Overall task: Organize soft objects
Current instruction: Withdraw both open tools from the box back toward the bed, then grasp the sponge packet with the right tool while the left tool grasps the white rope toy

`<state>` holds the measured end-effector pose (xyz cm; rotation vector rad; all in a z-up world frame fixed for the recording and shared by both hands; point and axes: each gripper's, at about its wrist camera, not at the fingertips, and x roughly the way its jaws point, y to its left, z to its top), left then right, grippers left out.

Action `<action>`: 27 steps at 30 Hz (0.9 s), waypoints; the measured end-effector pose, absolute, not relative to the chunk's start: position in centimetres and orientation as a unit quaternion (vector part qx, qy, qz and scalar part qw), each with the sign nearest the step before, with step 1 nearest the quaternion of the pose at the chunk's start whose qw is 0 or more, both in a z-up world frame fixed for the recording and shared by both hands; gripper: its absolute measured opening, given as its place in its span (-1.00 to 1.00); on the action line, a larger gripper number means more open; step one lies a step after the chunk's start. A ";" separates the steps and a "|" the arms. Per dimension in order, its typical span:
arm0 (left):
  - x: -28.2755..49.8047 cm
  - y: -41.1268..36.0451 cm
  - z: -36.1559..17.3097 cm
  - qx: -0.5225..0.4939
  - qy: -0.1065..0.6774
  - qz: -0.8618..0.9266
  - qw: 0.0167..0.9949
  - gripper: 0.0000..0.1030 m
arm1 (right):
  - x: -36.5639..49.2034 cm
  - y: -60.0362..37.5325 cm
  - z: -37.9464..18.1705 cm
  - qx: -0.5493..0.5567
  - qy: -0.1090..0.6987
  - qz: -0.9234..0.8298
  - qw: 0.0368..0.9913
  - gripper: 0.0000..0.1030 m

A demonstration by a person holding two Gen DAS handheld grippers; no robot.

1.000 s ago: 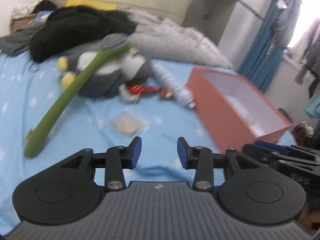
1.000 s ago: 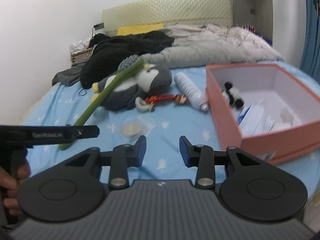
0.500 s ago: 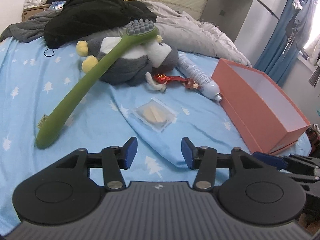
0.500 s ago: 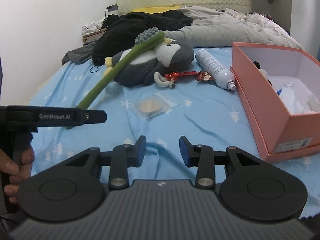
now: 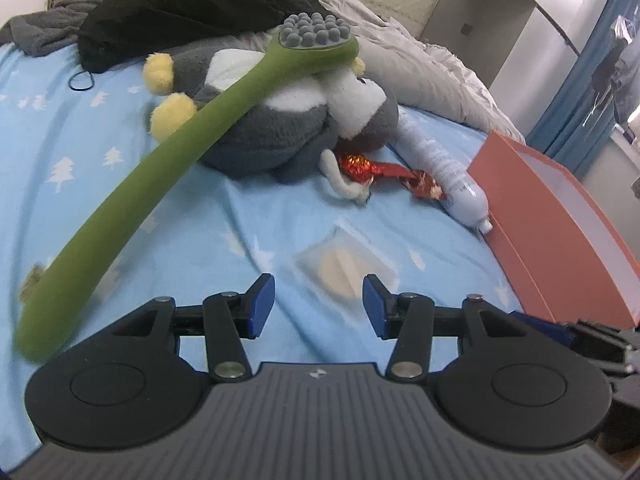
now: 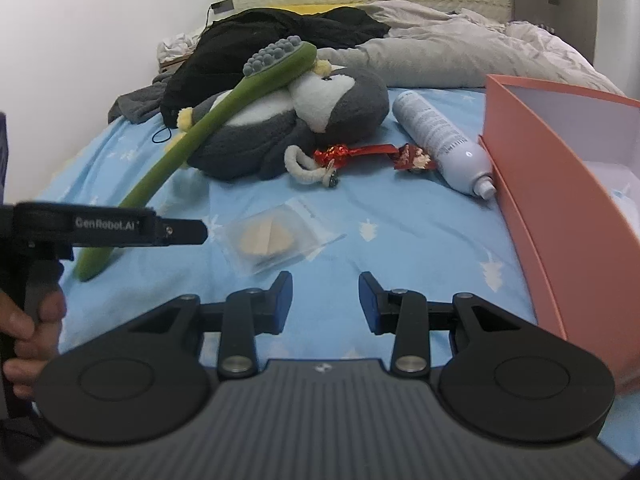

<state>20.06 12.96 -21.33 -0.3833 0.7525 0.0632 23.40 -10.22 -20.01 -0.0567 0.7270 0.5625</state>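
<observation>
A grey and white plush penguin lies on the blue bed sheet. A long green brush leans across it, handle end down on the sheet. A clear packet with a beige pad lies just ahead of both grippers. My left gripper is open and empty, just short of the packet. My right gripper is open and empty, to the packet's right. An orange box stands open at the right.
A white spray bottle lies against the box. A red foil wrapper and a white cord loop lie by the penguin. Black clothes and a grey duvet are piled behind.
Both grippers have moved forward and lower over the bed. The packet and penguin now appear closer. The left gripper's jaws have opened somewhat wider.
</observation>
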 end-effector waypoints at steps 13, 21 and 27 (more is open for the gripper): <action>28.7 16.2 -23.1 -0.219 0.361 0.014 0.906 0.05 | 28.1 -6.0 -23.6 -0.039 0.362 0.326 0.872 0.13; 32.4 17.2 -24.4 -0.242 0.364 -0.017 0.899 0.03 | 30.5 -3.9 -24.8 -0.054 0.358 0.371 0.855 0.14; 34.3 17.3 -25.2 -0.262 0.359 -0.033 0.895 -0.08 | 31.0 -2.9 -25.1 -0.061 0.339 0.390 0.854 0.50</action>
